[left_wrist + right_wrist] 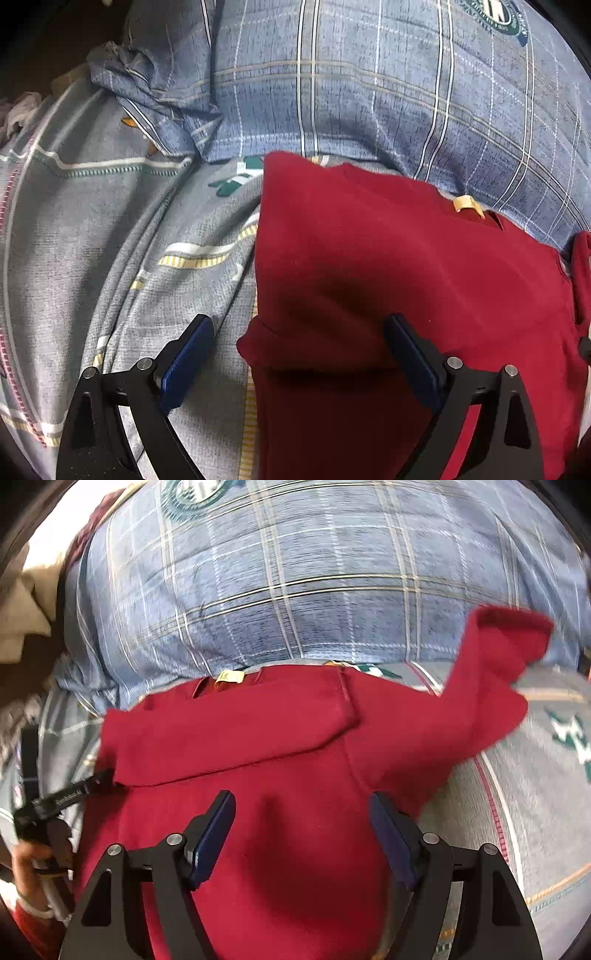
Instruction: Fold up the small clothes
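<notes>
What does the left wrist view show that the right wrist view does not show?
Only the left wrist view shows the crumpled corner of the blue plaid quilt. Only the right wrist view shows the outstretched red sleeve and the person's hand holding the left gripper. Both show the red garment, its yellow label, and open jaws.

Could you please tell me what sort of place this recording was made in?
Most likely a bedroom, on a bed: the red garment lies on a grey patterned bedsheet, with a blue plaid pillow behind it. Both grippers hover open above it.
</notes>
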### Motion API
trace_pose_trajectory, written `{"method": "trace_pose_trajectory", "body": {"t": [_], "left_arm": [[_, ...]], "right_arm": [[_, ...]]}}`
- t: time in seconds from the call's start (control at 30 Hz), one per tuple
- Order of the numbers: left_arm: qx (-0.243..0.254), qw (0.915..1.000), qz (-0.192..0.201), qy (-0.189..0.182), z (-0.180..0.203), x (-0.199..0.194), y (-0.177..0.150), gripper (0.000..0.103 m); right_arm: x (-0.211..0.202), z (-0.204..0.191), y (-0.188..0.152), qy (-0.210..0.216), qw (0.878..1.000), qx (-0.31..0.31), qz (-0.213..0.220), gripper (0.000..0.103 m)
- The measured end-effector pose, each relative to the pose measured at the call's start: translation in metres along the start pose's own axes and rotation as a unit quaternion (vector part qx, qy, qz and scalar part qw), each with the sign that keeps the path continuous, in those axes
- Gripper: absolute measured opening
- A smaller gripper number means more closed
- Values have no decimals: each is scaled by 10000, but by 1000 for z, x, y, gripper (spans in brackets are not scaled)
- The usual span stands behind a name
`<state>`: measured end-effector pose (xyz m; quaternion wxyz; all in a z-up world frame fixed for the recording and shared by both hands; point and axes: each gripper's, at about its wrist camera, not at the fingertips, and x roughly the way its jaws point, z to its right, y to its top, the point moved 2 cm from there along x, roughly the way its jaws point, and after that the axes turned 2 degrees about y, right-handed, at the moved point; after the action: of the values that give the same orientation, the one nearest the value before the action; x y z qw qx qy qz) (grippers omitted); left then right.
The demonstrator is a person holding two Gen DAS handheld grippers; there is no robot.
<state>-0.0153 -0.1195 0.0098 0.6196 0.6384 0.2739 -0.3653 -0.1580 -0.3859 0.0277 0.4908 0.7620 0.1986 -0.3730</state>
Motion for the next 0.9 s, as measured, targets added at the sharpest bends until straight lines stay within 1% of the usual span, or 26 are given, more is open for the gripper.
{"method": "trace_pose_trajectory", "body": {"t": [0.07, 0.13, 0.17, 0.2, 0.27, 0.3, 0.33, 0.43, 0.47, 0.67, 0.8, 0.9], "left_arm": [[-8, 9999, 138, -12, 0, -5, -1, 94], [61, 9999, 153, -43, 3, -6, -5, 95], [99, 9998, 140, -26, 3, -5, -7, 95], [142, 9998, 135, 22, 4, -4, -9, 95], [183, 9996, 186, 56, 6, -5, -12, 95], [183, 9996, 191, 58, 6, -5, -12, 95], [179, 9996, 190, 49, 6, -5, -12, 95], [153, 9997, 183, 26, 6, -5, -13, 95], [148, 9997, 186, 21, 6, -6, -13, 95], [188, 9996, 188, 28, 5, -7, -12, 95], [318, 9992, 243, 95, 7, -14, -14, 95], [373, 9988, 299, 72, 9, -23, -17, 94]], "right_arm": [[2, 10, -5, 195, 9995, 222, 88, 76], [-1, 13, -12, 276, 9985, 251, 403, 77], [0, 12, -14, 264, 9983, 228, 459, 80], [2, 8, -12, 227, 9988, 148, 411, 83], [8, -1, -7, 233, 9994, -109, 237, 101], [13, -5, -6, 235, 9994, -249, 110, 103], [18, -10, -5, 77, 9992, -391, 12, 103], [23, -22, -6, -329, 9968, -717, -90, 103], [24, -23, -6, -394, 9962, -767, -106, 103], [22, -23, -7, -461, 9955, -821, -139, 103], [26, -27, -10, -679, 9927, -980, -198, 103], [29, -32, -13, -847, 9901, -1097, -228, 103]]}}
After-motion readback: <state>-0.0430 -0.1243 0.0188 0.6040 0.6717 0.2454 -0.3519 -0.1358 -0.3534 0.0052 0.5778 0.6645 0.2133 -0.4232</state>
